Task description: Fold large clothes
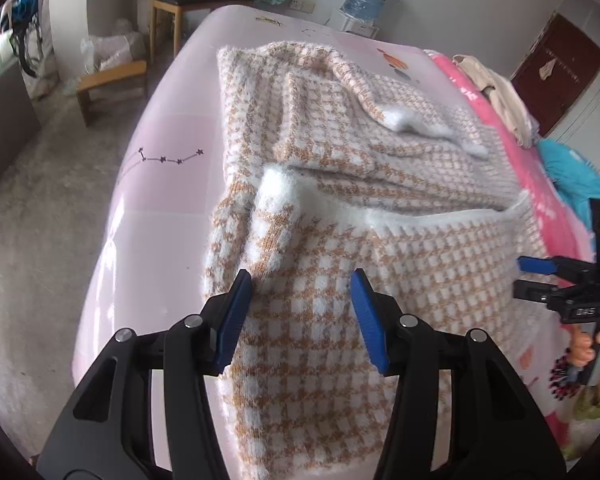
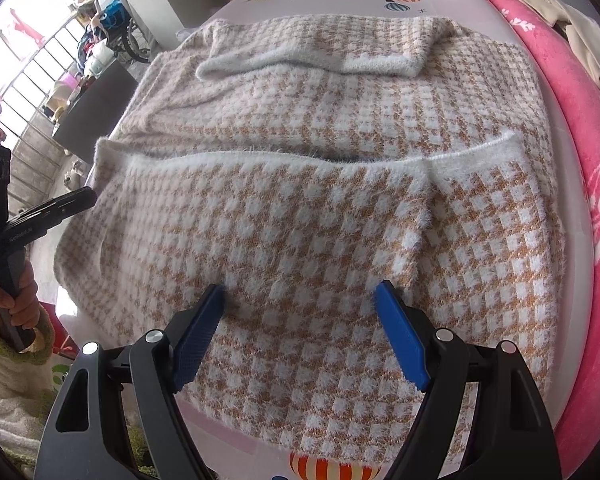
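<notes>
Tan-and-white knitted sweater [image 2: 300, 208] flat, long axis running away across bed [image 1: 148, 184].

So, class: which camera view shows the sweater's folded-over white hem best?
The right wrist view: the white hem runs unbroken across the sweater. The left wrist view shows it foreshortened, bunched at one end.

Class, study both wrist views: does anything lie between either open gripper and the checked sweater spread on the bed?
Nothing visible does. The left gripper and right gripper both hang open directly over the checked sweater, with only bare knit beneath the fingers.
</notes>
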